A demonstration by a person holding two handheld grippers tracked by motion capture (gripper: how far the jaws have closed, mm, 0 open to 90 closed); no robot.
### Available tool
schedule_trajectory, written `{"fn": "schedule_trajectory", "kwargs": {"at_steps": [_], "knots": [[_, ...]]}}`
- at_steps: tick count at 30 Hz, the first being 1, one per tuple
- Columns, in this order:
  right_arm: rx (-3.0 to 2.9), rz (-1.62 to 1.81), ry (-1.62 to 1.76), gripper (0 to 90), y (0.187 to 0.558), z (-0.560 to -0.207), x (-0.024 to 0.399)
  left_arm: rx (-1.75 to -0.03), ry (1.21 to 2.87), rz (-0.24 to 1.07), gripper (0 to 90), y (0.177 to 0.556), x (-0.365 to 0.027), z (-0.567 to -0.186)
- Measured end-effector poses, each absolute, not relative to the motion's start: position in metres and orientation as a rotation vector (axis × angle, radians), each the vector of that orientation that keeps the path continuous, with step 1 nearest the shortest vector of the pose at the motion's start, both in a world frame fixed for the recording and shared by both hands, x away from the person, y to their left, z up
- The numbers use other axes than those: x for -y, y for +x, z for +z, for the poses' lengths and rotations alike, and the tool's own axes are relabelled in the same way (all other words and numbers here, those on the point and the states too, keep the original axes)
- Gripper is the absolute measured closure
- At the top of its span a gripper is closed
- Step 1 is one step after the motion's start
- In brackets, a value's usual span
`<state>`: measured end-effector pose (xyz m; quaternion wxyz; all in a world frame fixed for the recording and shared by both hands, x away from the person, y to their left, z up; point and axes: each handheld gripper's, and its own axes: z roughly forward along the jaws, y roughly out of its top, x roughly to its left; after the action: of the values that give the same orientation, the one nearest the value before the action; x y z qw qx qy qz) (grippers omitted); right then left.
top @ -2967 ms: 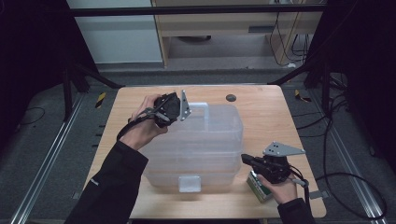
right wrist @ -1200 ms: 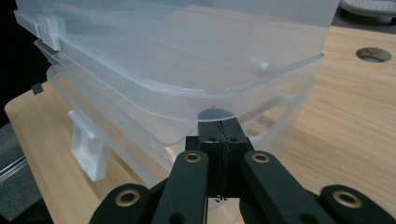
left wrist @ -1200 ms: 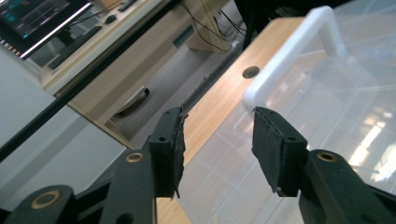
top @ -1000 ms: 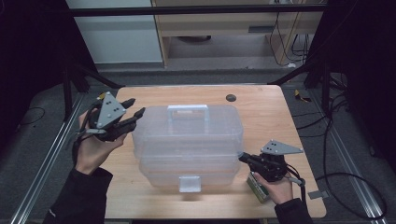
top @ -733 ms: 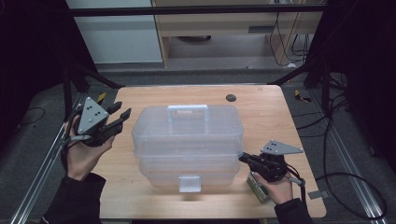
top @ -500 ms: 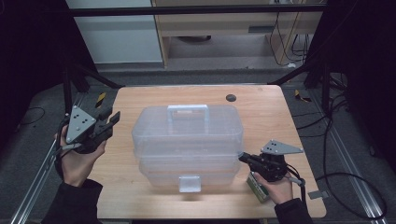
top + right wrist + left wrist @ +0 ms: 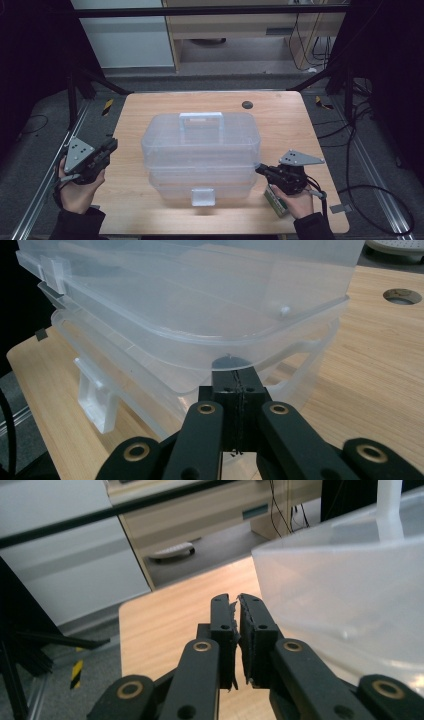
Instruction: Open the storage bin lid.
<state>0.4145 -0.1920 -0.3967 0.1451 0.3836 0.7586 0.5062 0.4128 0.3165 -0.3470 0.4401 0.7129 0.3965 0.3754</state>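
1. Right tool (image 7: 262, 170) is clamped shut with nothing between the jaws, tip just at the box's lower right corner. In the right gripper view the closed tip (image 7: 235, 382) sits right under the overhanging lid edge, so that hand is way nearer.
2. Left tool (image 7: 111, 146) has just been closing, jaws nearly together with only a sliver of gap, nothing between them. It's off the surface's left edge, around 9 o'clock from the box, well apart.
3. The box (image 7: 200, 150) is a clear plastic tote in the middle of the surface (image 7: 150, 107), long axis running 9 to 3, handle (image 7: 200, 119) on top, front latch (image 7: 203, 197) at 6 o'clock.
4. From the right tool the box lies at roughly 10 o'clock; my guess is any next move starts from that side.
5. Other stuff: a small green carton (image 7: 276, 202) under the right hand, and a dark hole (image 7: 247, 105) in the surface at 1 o'clock from the box. Nothing blocks either tool.
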Motion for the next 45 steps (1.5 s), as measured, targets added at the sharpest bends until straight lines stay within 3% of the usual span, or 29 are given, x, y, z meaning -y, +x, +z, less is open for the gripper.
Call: {"fn": "schedule_trajectory", "kwargs": {"at_steps": [21,45], "knots": [[-2.189,1.453,1.105,90.0,0.414,-0.396,0.192,-0.919,1.901,0.695,89.4,0.411,-0.299,-0.387],[-2.184,1.452,1.106,90.0,0.415,-0.395,0.192,-0.812,1.936,0.580,89.3,0.410,-0.280,-0.393]]}}
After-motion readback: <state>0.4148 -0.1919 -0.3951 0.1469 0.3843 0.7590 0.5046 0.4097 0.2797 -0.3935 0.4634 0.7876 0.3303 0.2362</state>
